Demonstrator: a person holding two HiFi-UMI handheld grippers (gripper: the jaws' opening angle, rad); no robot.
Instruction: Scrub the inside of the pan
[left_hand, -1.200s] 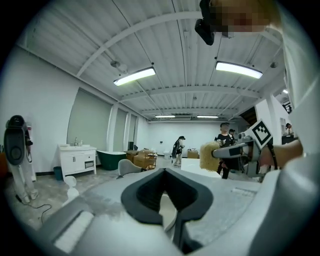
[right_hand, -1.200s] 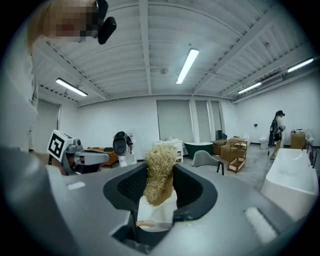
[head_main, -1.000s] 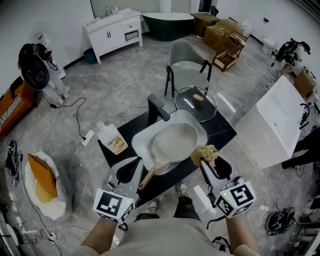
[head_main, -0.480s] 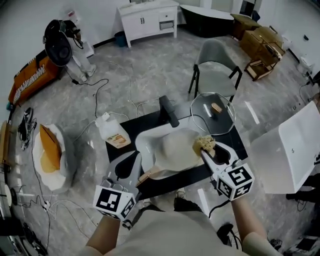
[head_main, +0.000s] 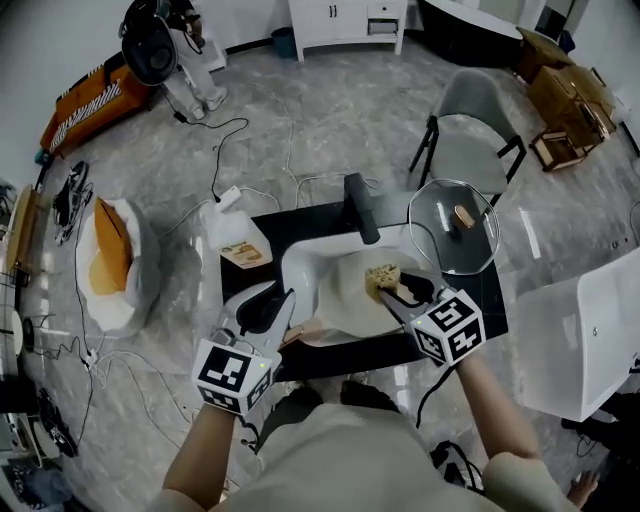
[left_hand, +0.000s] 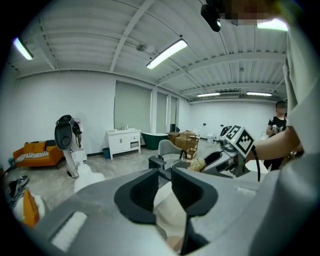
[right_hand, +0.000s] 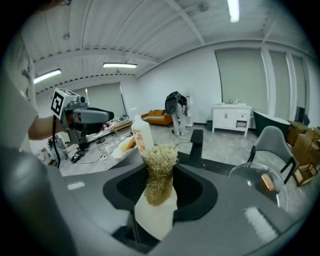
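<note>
Right gripper view: my right tongs (right_hand: 160, 186) pinch the soft tan fibre scrubber (right_hand: 161, 160); left tongs (left_hand: 166, 174), just spreading, empty near the rigid round cream pan (head_main: 342, 298).

A grey marbled floor (head_main: 320, 140) holds a white cabinet (head_main: 348, 20), a grey chair (head_main: 468, 120) and an orange sofa (head_main: 85, 100) under strip lights (left_hand: 167, 53).
</note>
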